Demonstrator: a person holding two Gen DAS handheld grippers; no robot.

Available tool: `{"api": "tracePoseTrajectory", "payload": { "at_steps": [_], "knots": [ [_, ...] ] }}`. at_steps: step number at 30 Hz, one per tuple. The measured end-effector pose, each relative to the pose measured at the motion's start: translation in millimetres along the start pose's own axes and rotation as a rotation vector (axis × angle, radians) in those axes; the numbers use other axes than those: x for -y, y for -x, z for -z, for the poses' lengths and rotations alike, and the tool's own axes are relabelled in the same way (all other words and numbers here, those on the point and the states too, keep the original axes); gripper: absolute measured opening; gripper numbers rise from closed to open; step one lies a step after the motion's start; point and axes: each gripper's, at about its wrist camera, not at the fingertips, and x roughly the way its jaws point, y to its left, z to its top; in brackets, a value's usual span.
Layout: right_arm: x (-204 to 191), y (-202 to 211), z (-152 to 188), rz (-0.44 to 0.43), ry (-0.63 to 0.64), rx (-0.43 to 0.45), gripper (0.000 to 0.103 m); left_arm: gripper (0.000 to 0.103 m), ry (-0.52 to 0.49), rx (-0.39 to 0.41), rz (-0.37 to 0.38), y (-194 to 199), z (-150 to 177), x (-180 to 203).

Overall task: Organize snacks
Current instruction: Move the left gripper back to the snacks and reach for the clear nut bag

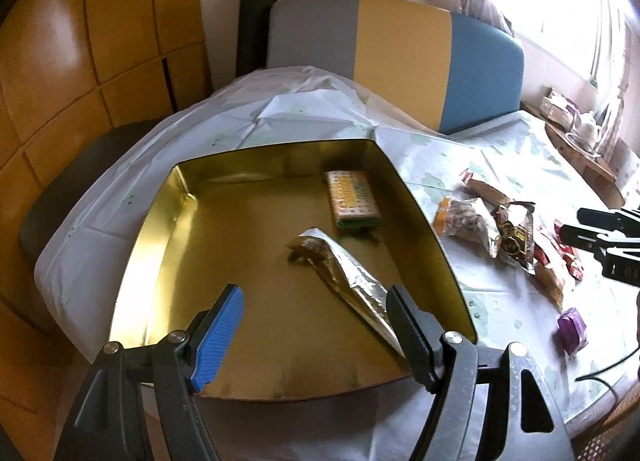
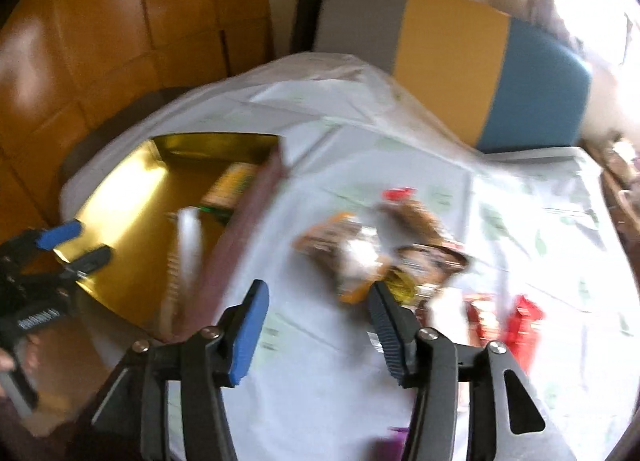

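Note:
A gold tin box [image 1: 256, 245] sits on the white-clothed table. Inside lie a yellow-green biscuit pack [image 1: 352, 199] at the far right and a silver-gold foil packet [image 1: 344, 277] in the middle. My left gripper [image 1: 316, 325] is open over the box's near edge, just above the foil packet's near end, holding nothing. Loose snacks [image 1: 500, 225] lie on the cloth right of the box. My right gripper [image 2: 320, 321] is open and empty above the cloth, just short of the blurred snack pile [image 2: 384, 257]. The box also shows in the right wrist view [image 2: 132, 221].
A purple-wrapped sweet [image 1: 573, 328] lies near the table's right front. Red packets [image 2: 516, 321] lie right of the right gripper. A grey, yellow and blue chair back [image 1: 400, 57] stands behind the table. Orange cabinets [image 1: 80, 61] fill the left. A side shelf [image 1: 576, 129] holds crockery.

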Motion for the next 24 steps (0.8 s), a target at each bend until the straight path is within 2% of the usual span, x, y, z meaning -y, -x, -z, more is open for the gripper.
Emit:
{"api": "tracePoseTrajectory", "payload": {
  "at_steps": [6,9,10,13,14,16,18,20,23,24],
  "knots": [
    [64,9,19,0.139,-0.035,-0.019,0.063,0.074,-0.014,-0.019,0.041,-1,-3,13],
    [97,9,29,0.193,-0.105,-0.011,0.064,0.072,-0.021,-0.037,0.063,-3,-6,21],
    [112,8,34,0.203,-0.157,-0.01,0.064,0.068,-0.025,-0.045,0.077,-4,-7,24],
    [140,1,44,0.203,-0.295,-0.035,0.064,0.065,-0.067,-0.059,0.098,-6,-13,38],
    [151,-2,46,0.207,-0.351,-0.062,0.064,0.065,-0.086,-0.059,0.12,-5,-17,46],
    [162,0,47,0.187,-0.41,-0.054,0.065,0.064,-0.106,-0.066,0.163,-6,-24,57],
    [167,3,46,0.186,-0.448,-0.044,0.07,0.06,-0.114,-0.091,0.209,-11,-33,68],
    [172,5,46,0.175,-0.476,-0.043,0.071,0.051,-0.114,-0.124,0.248,-18,-43,81],
    [173,8,47,0.169,-0.49,-0.037,0.072,0.046,-0.128,-0.147,0.283,-27,-56,100],
    [174,9,47,0.168,-0.494,-0.032,0.074,0.046,-0.123,-0.177,0.307,-34,-62,109]
  ]
}}
